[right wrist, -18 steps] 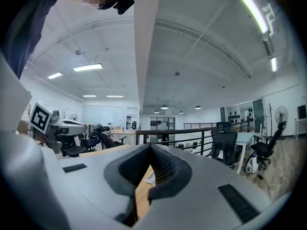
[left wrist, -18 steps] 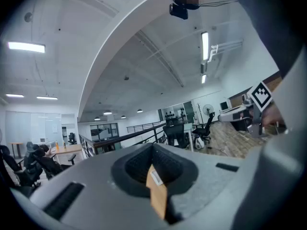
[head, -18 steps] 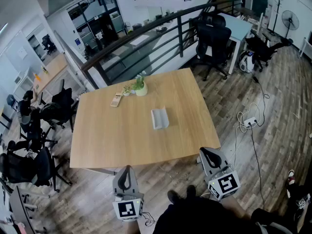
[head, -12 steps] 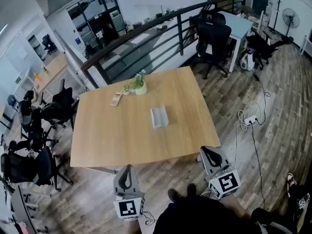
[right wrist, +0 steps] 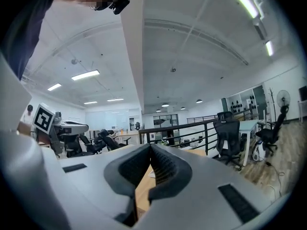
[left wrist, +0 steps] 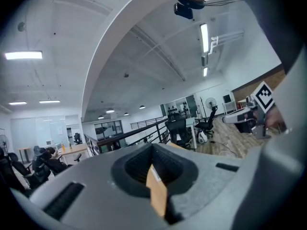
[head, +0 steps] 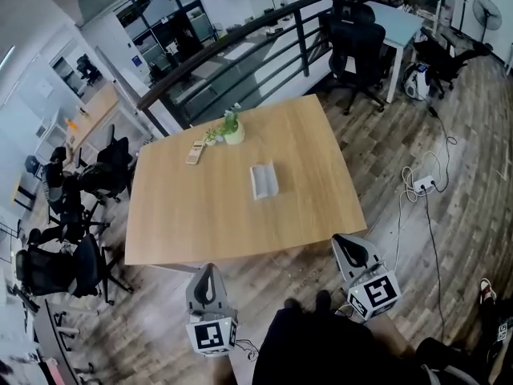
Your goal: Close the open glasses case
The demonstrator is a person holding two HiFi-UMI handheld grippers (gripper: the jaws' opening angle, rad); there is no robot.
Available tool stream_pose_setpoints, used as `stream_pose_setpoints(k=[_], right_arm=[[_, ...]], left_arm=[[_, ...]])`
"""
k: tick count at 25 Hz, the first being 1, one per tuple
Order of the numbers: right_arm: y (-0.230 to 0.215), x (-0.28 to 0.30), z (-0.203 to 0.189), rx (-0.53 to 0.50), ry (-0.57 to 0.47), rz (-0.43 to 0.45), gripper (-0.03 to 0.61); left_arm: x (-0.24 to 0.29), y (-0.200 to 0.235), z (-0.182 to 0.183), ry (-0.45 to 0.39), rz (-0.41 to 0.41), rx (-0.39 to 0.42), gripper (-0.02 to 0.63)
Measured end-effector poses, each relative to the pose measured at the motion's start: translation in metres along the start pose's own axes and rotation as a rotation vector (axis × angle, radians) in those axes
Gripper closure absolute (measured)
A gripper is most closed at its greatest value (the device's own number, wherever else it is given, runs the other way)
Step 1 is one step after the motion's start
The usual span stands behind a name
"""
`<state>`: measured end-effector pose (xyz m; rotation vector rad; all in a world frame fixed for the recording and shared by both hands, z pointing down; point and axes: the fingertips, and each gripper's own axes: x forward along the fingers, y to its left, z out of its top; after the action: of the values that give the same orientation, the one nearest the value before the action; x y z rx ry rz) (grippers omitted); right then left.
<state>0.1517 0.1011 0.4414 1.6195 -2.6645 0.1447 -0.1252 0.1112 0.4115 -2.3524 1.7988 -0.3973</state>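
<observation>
The glasses case point(head: 264, 180) is pale grey and lies open near the middle of the wooden table point(head: 176, 215). Both grippers hang off the table's near edge, well short of the case. My left gripper point(head: 208, 271) is at the front left and my right gripper point(head: 344, 244) is by the front right corner. Each points toward the table. In the left gripper view the left gripper point(left wrist: 152, 146) has its jaws together with nothing between them. The right gripper point(right wrist: 150, 147) looks the same in its own view, where a strip of tabletop shows below the tips.
A small potted plant point(head: 232, 133) and a flat remote-like device point(head: 195, 151) sit at the table's far side. A dark railing point(head: 264, 34) runs behind it. Office chairs point(head: 359, 50) stand at the far right and others point(head: 64, 263) at the left. Cables and a power strip point(head: 423, 184) lie on the floor.
The head view has shifted a little, so the table and case sit slightly higher in the picture. Both grippers stay at the near edge with jaws together.
</observation>
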Motion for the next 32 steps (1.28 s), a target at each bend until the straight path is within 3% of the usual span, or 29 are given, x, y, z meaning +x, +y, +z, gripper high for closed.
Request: stream_pose_setpoints(k=[9,18,32], right_arm=[[-0.024,-0.014,-0.016,0.03,0.014,-0.019,0.563],[-0.019,0.003,-0.014,0.008,0.023,-0.027,0.563],[-0.014,0.08,0.003,-0.038,0.039,-0.023,0.563]], left_arm=[[0.004,-0.02,0.002,0.029,-0.019,0.031,0.614],[0.033,-0.015,0.001,-0.009,-0.044,0.008,0.614],[0.087,0.032,-0.008,-0.019,-0.051,-0.018,0.614]])
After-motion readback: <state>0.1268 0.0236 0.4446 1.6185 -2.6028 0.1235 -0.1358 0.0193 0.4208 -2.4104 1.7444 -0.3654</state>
